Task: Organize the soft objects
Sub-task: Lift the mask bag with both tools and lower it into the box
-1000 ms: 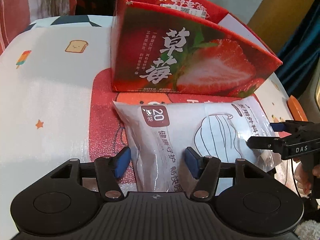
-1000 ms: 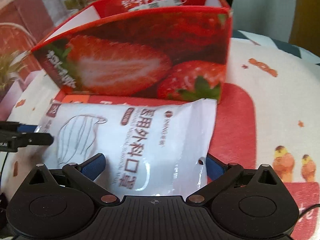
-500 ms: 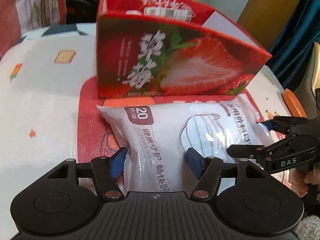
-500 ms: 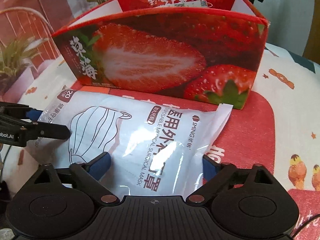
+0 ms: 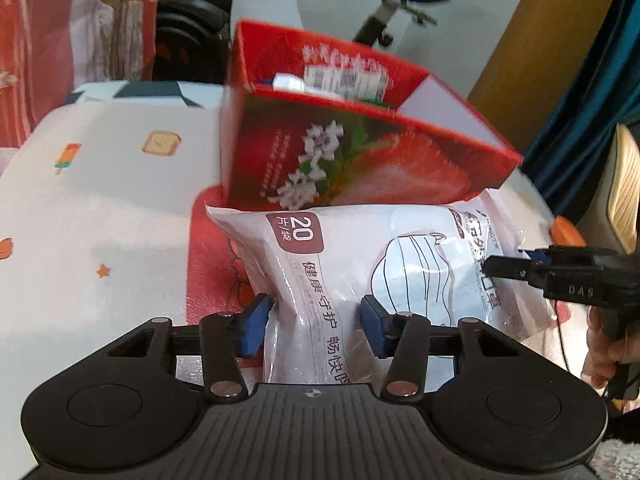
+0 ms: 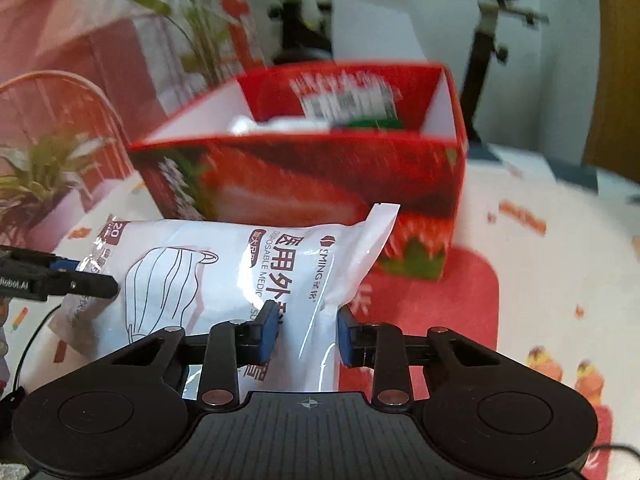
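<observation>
A white soft pack of face masks (image 5: 360, 264) hangs between both grippers, lifted in front of the red strawberry box (image 5: 360, 168). My left gripper (image 5: 316, 320) is shut on the pack's left end. My right gripper (image 6: 308, 330) is shut on its right end (image 6: 312, 280). The right gripper also shows at the right in the left wrist view (image 5: 520, 268), the left gripper at the left in the right wrist view (image 6: 72, 280). The box (image 6: 320, 184) is open at the top and holds packaged items (image 6: 348, 108).
The surface is a white cloth with cartoon prints (image 5: 100, 200) and a red patch (image 6: 432, 304) under the box. An exercise bike (image 5: 400, 4) stands behind. Potted plants (image 6: 40, 176) stand at the left of the right wrist view.
Both grippers have closed on the mask pack and lifted it off the cloth. The views now sit higher and look into the box's open top.
</observation>
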The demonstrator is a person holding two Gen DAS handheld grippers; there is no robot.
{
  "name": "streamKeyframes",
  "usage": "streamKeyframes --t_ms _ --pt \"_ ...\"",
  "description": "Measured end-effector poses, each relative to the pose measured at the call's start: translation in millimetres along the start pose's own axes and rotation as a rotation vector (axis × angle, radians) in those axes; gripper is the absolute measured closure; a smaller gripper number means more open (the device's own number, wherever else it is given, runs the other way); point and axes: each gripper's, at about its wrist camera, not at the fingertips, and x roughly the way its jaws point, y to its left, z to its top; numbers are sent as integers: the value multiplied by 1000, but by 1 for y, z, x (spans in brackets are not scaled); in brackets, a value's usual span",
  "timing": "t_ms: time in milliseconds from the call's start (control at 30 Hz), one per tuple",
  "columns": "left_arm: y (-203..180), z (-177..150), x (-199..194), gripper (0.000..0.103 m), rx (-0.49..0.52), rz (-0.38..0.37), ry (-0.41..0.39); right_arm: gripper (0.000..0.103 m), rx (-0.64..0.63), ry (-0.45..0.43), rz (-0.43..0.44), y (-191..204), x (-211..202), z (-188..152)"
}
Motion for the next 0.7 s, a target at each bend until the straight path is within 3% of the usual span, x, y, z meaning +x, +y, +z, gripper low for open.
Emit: streamKeyframes --t_ms 133,433,700 --pt "3 3 -20 51 -35 -3 -74 75 -65 -63 10 10 -16 4" --pt "-10 40 -60 51 8 1 -228 75 -199 -217 14 31 -50 47" --pt "-40 88 -56 51 136 10 -290 76 -258 -301 -65 19 -68 90"
